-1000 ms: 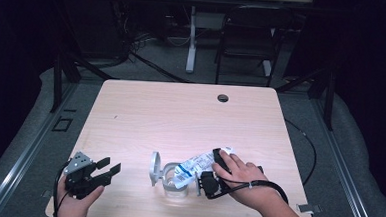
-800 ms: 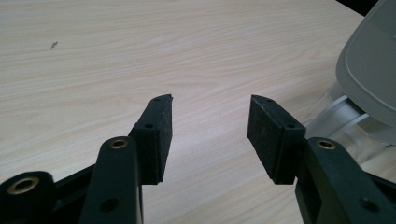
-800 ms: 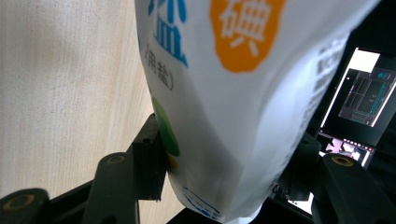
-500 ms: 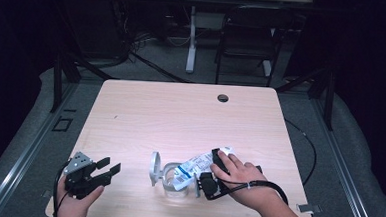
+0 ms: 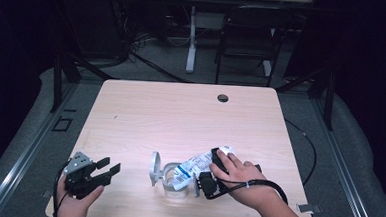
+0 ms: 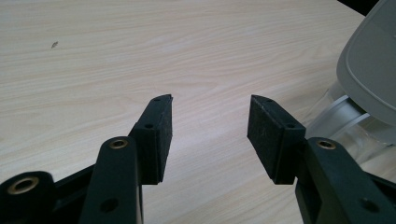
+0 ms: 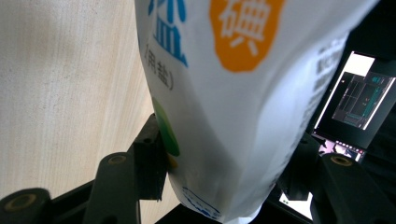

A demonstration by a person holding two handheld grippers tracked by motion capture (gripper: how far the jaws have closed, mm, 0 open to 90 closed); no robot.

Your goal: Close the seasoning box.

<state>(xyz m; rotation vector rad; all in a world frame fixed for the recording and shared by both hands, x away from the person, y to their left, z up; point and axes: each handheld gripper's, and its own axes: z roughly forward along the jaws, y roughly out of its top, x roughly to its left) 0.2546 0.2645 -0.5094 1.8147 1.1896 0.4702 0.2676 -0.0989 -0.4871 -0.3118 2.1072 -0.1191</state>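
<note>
A white salt bag with blue and orange print lies tilted over a clear glass jar near the table's front edge. The jar's grey hinged lid stands open at its left. My right gripper is shut on the bag, with both pads pressing its sides near the bottom seam. My left gripper rests open at the front left, well apart from the jar. Between its fingers there is only bare wood. The lid and jar rim sit off to its right.
The light wooden table has a dark cable hole near its far edge. A chair and a desk leg stand beyond the table. A lit monitor shows behind the bag.
</note>
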